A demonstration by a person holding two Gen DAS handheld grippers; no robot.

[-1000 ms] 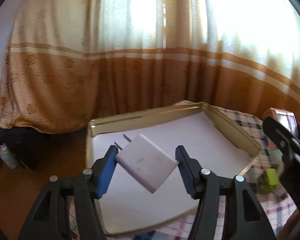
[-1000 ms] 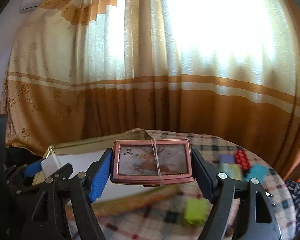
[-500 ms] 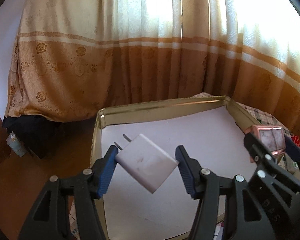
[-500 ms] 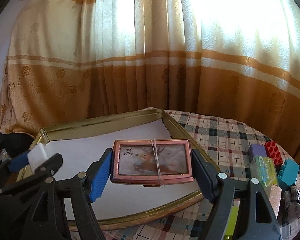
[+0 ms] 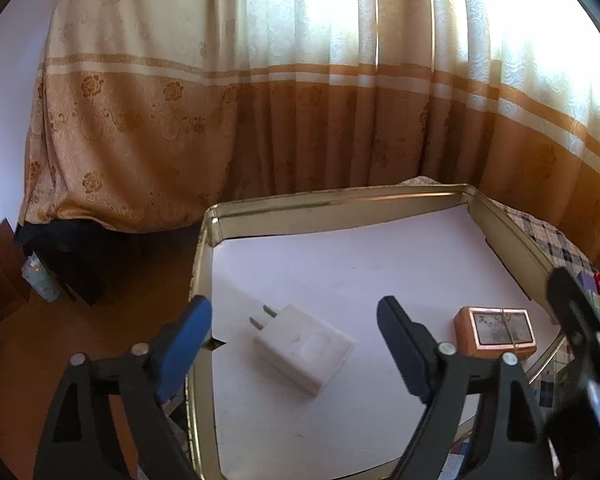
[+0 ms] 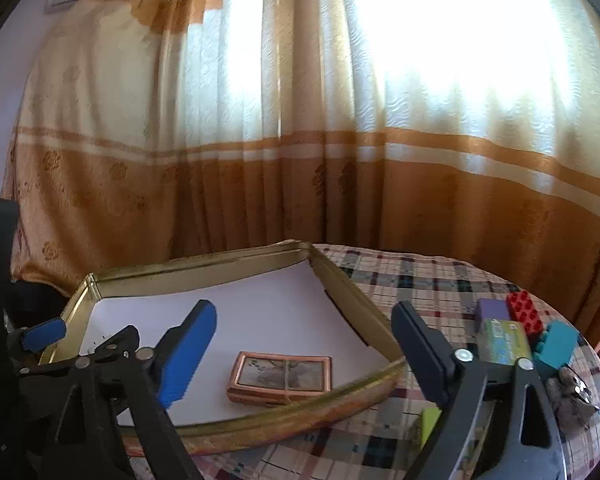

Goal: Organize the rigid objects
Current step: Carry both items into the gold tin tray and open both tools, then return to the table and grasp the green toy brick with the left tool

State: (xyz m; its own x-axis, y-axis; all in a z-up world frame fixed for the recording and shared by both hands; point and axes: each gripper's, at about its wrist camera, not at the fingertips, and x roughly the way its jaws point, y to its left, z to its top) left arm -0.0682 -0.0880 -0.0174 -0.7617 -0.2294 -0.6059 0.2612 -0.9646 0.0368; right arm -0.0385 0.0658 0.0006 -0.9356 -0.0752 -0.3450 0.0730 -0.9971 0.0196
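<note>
Half a second ago both tongs were clamped on their loads; now both have let go and spread wide, and the two things lie on the white liner of the gold tray [image 5: 504,226]. My left tongs [image 5: 294,326] stand open with nothing between the pads, the white charger [image 5: 306,347] lying flat just below and between them, its two prongs pointing away toward the left pad. My right tongs [image 6: 304,334] are equally wide and empty, with the pink tin case [image 6: 281,376] resting flat between and beneath them, close to the tray's near rim. In the left view the same case sits just right of my right-hand pad, well apart from the charger.

On handling, by my reckoning: the charger is a stiff plastic block, light, with smooth glossy faces that could slip, so I would pinch it across its two broad flat sides and keep clear of the prongs (they would twist it in the pads). The case looks rigid and thin-walled with a band round its middle; take it across the short ends, gently, since a tin lid can dent or pop.

Still out on the checked desk [image 6: 428,280], to the right of my right tongs, are the purple block [image 6: 492,311], the red brick [image 6: 525,312], the teal brick [image 6: 558,342] and a green packet [image 6: 504,340]. Those would be next, I judge.
</note>
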